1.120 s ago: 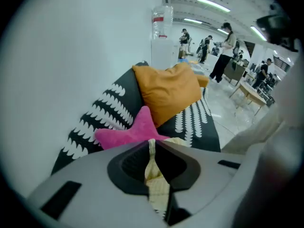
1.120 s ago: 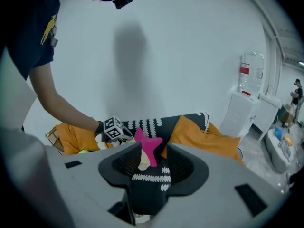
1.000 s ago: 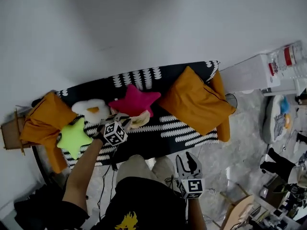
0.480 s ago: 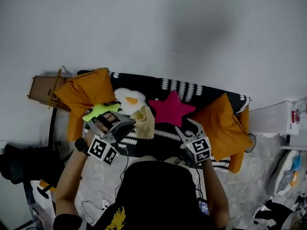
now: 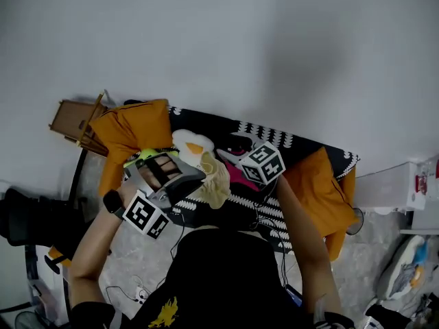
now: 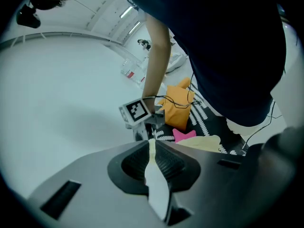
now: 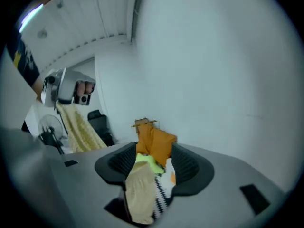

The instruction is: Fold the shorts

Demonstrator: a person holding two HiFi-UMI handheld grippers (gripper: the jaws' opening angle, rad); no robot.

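Observation:
The pale yellow shorts [image 5: 214,177] hang bunched in front of the sofa. My left gripper [image 5: 195,177] is shut on them; in the left gripper view a thin strip of the cloth [image 6: 154,184] is pinched between the pads [image 6: 168,163]. My right gripper [image 5: 232,157] has come up to the shorts from the right. Its jaws have just been opening and stand apart, with a fold of the shorts [image 7: 140,194] low between them by the left pad. The right gripper view also shows the left gripper [image 7: 66,91] with the shorts [image 7: 80,127] dangling from it.
Behind the shorts stands a sofa with a black-and-white cover [image 5: 302,146], orange cushions [image 5: 134,132] [image 5: 319,184], a pink star [image 5: 236,177], a green star [image 5: 140,157] and an egg-shaped cushion [image 5: 192,146]. A wooden side table [image 5: 72,118] is at the left. Cables [image 5: 130,293] lie on the floor.
The left gripper has risen with the shorts hanging from it. The right gripper has swung from beside the lap up and left to the shorts, and its jaws have spread.

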